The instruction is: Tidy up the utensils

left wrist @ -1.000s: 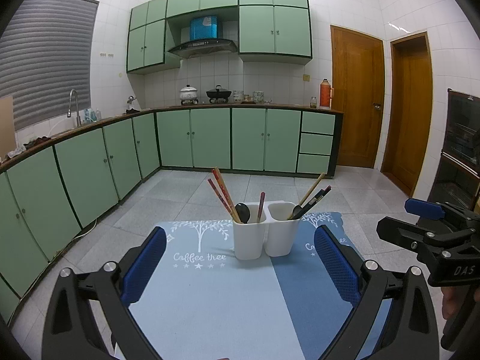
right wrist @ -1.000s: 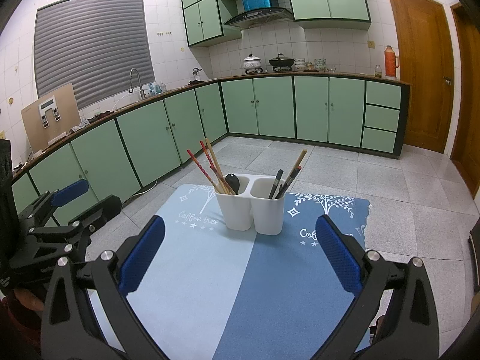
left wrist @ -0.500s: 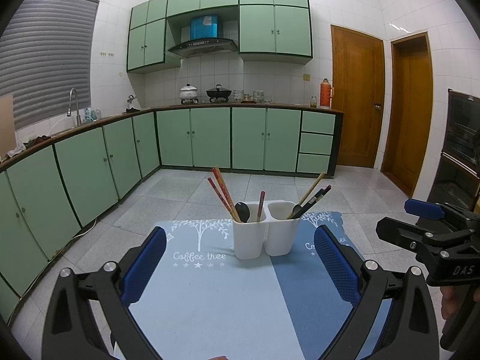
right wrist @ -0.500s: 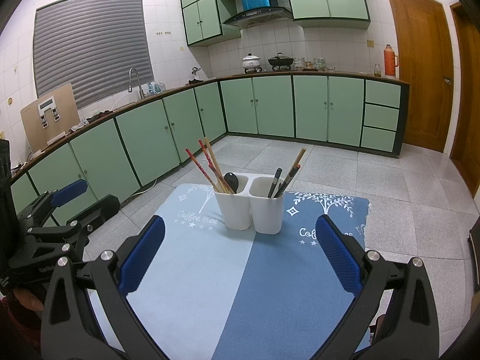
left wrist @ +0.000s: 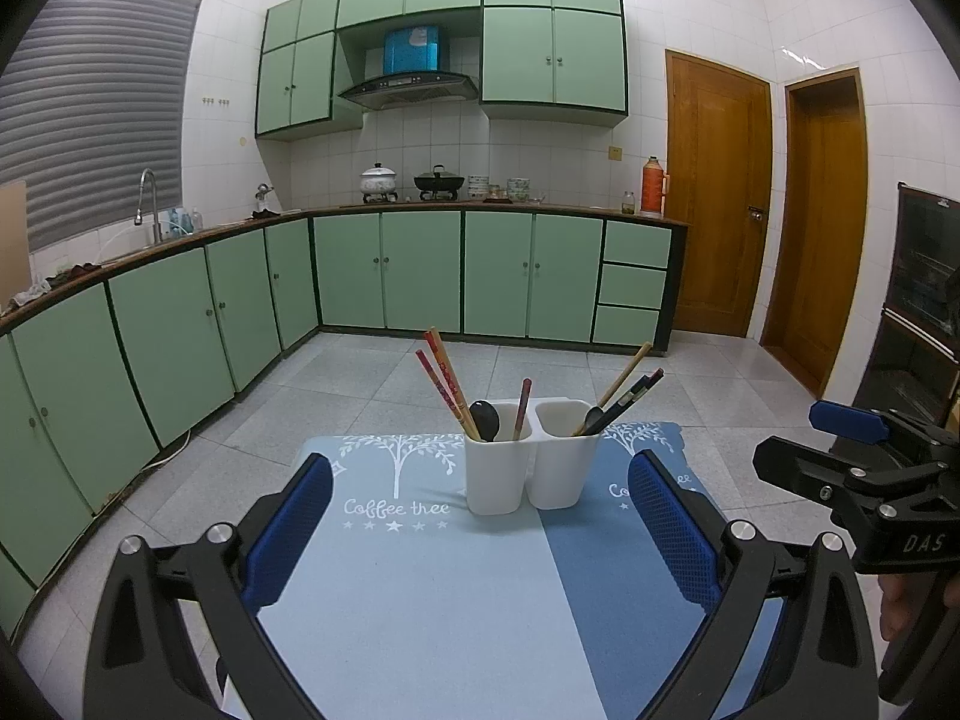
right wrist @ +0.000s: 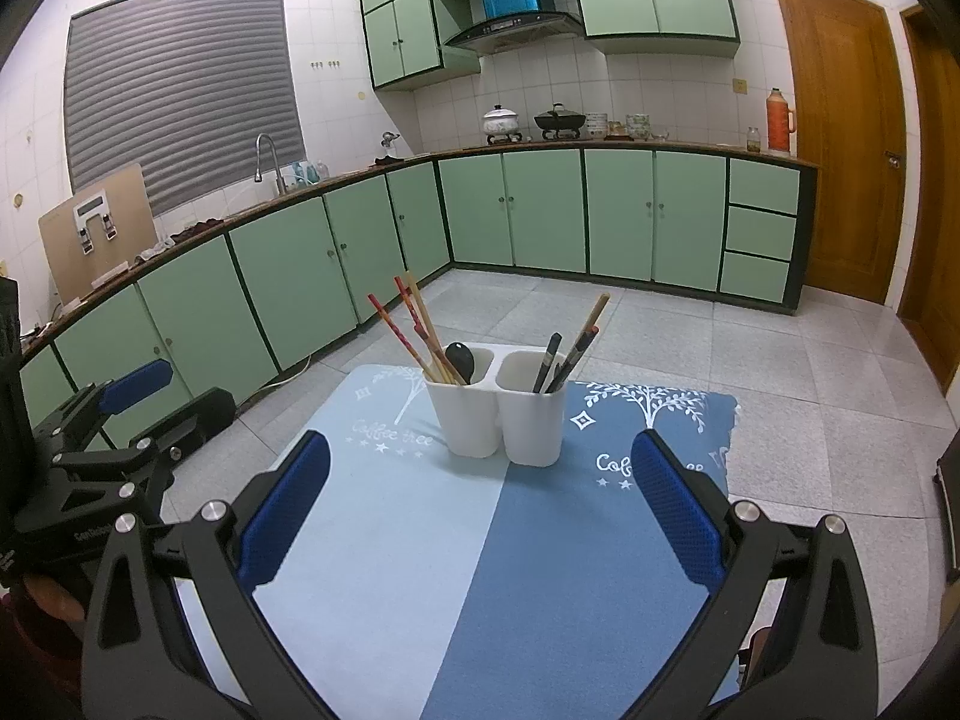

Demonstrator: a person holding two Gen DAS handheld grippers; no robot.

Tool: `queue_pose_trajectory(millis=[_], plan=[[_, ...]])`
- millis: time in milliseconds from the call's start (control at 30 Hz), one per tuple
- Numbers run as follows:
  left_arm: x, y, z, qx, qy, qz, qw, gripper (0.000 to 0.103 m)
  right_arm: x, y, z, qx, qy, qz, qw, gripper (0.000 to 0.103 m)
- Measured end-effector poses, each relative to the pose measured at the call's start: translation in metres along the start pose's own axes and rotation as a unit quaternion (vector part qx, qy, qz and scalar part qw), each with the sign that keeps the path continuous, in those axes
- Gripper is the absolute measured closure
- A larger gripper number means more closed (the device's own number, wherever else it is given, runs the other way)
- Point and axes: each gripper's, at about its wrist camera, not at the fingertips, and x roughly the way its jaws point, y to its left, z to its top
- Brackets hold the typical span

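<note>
Two-tone blue mat (left wrist: 420,600) covers the tabletop. White twin-cup holder (left wrist: 528,468) stands at the mat's far centre. Left cup: red-patterned chopsticks (left wrist: 444,387), black spoon (left wrist: 485,420). Right cup: wooden and dark chopsticks (left wrist: 624,390). Left gripper (left wrist: 480,534) and right gripper (right wrist: 480,501): jaws spread wide, empty, short of holder.

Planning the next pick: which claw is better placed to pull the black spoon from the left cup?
Probably left. The left claw is open and lined up with the left cup holding the black spoon; the right claw, also open, sits further right.
</note>
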Motion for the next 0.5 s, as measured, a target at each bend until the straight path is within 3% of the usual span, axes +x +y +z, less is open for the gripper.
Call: queue_pose_trajectory(millis=[500], plan=[[0.0041, -0.0037, -0.0005, -0.001, 0.005, 0.001, 1.0000, 0.006, 0.0061, -0.0087, -0.0080, 0.002, 0.002, -0.003, 1.000, 0.005]])
